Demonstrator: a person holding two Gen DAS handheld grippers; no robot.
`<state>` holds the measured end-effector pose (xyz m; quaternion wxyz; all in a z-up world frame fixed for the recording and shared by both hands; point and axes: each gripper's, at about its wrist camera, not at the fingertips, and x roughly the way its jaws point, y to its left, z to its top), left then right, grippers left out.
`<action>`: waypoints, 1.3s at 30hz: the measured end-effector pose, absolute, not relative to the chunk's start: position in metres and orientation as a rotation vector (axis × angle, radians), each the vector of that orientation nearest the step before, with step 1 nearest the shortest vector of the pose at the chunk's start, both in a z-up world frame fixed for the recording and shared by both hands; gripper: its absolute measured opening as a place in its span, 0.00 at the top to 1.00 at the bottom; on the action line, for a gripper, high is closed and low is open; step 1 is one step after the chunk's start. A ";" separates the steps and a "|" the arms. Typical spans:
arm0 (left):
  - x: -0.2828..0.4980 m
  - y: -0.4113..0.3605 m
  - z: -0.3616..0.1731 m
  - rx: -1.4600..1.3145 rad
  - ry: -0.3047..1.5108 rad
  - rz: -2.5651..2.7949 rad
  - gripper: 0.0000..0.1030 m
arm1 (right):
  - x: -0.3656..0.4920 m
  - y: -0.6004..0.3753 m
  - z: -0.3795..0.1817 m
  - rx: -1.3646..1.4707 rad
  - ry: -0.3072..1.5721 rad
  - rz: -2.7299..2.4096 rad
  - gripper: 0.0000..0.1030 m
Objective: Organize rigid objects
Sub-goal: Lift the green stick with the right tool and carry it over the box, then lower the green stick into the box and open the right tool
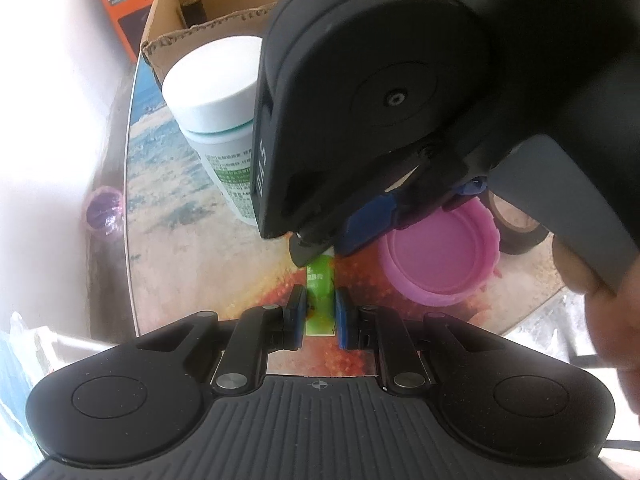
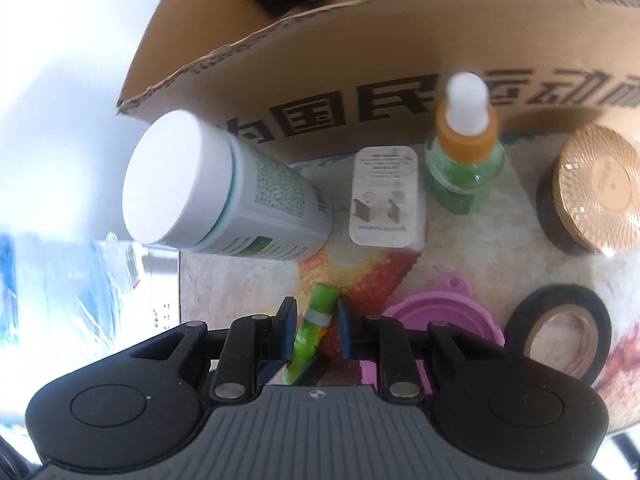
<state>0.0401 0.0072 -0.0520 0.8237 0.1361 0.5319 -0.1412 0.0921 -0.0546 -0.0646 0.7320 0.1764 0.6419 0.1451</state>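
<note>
A small green tube stands over the patterned tabletop, held at both ends. My left gripper is shut on its lower part, blue pads pressing both sides. My right gripper comes down from above and closes on the tube's top end. In the right wrist view the green tube leans between the blue pads of my right gripper, which is shut on it. Blue pads of the left gripper show just beneath.
An open cardboard box stands behind. Before it are a white-lidded bottle, a white plug, a green spray bottle and a gold-lidded jar. Nearer lie a pink lid and black tape roll. A person's hand holds the right gripper.
</note>
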 end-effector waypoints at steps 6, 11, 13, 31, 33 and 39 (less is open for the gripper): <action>0.030 -0.001 -0.052 0.324 1.096 -0.316 0.86 | 0.098 -0.048 -0.069 0.381 1.403 0.343 0.81; 0.017 -0.006 -0.035 0.356 1.070 -0.332 0.86 | 0.092 -0.066 -0.059 0.419 1.392 0.363 0.81; 0.006 -0.009 -0.022 0.370 1.059 -0.336 0.86 | 0.088 -0.075 -0.049 0.431 1.386 0.372 0.81; 0.104 -0.010 0.120 0.333 0.810 -0.315 0.86 | 0.177 -0.114 0.103 0.450 1.074 0.460 0.87; 0.127 -0.009 0.109 0.311 0.830 -0.300 0.86 | 0.202 -0.117 0.090 0.508 1.096 0.466 0.87; 0.174 -0.003 0.064 0.267 0.953 -0.290 0.86 | 0.263 -0.112 0.032 0.605 1.202 0.436 0.87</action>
